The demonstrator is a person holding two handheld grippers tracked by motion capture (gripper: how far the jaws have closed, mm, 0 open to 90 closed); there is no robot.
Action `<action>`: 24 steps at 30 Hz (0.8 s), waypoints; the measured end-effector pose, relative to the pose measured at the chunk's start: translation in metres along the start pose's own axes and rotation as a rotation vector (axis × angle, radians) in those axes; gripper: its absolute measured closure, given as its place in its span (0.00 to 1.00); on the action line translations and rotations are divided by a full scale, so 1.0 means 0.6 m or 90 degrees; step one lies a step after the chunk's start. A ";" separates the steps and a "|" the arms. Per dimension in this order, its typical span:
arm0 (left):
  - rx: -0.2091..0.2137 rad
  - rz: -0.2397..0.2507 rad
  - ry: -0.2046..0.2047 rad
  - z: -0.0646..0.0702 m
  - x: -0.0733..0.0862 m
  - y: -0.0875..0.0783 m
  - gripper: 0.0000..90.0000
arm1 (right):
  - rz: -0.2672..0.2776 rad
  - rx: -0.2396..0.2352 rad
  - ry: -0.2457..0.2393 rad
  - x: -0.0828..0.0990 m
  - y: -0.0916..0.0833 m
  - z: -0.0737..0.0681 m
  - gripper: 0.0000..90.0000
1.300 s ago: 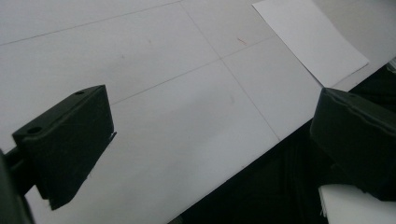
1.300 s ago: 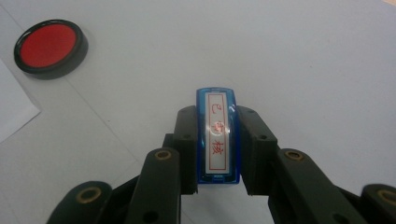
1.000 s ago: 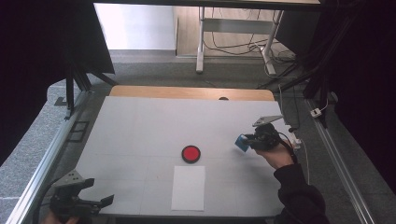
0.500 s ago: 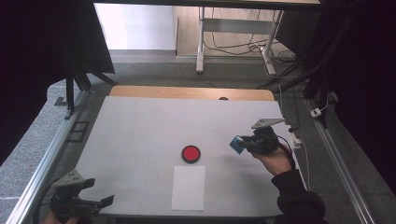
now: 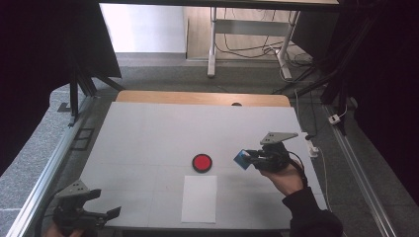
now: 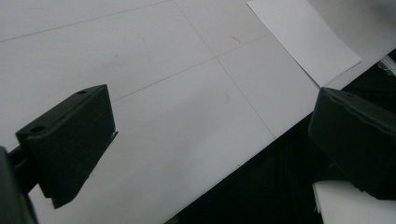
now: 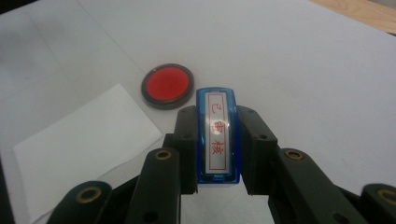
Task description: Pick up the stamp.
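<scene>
Right gripper view has the blue stamp pinched between the right gripper jaws, label up, above the worktop, near the red ink pad and white paper sheet. Left gripper jaws wide apart, nothing between them.

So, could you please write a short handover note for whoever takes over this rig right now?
Right tongs: shut on the blue stamp, held above the table, right of the red ink pad.
Left tongs: open, holding nothing, at the near left corner.
White paper lies flat just in front of the pad, with no mark visible.
Done: stamp picked up.
Probably left: ink it, then stamp the paper.
</scene>
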State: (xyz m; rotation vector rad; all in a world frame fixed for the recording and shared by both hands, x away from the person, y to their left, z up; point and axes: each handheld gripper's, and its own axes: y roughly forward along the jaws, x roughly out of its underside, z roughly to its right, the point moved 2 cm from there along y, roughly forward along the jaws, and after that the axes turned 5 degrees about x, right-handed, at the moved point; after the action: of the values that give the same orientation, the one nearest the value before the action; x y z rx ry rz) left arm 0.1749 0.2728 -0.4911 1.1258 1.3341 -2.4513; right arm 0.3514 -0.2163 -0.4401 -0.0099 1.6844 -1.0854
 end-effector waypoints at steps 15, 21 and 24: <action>0.008 0.008 0.003 0.000 0.001 -0.002 0.00 | 0.040 -0.055 -0.031 -0.008 -0.009 -0.078 0.79; 0.008 0.006 0.004 0.001 0.001 -0.002 0.00 | 0.050 -0.074 -0.049 -0.010 -0.010 -0.106 0.79; 0.007 0.006 0.006 0.001 0.001 -0.002 0.00 | 0.053 -0.086 -0.049 -0.010 -0.010 -0.117 0.79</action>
State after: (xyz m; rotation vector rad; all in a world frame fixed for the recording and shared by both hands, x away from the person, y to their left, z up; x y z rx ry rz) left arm 0.1736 0.2731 -0.4905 1.1438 1.3171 -2.4526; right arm 0.2971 -0.1716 -0.4317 -0.0670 1.6709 -0.8973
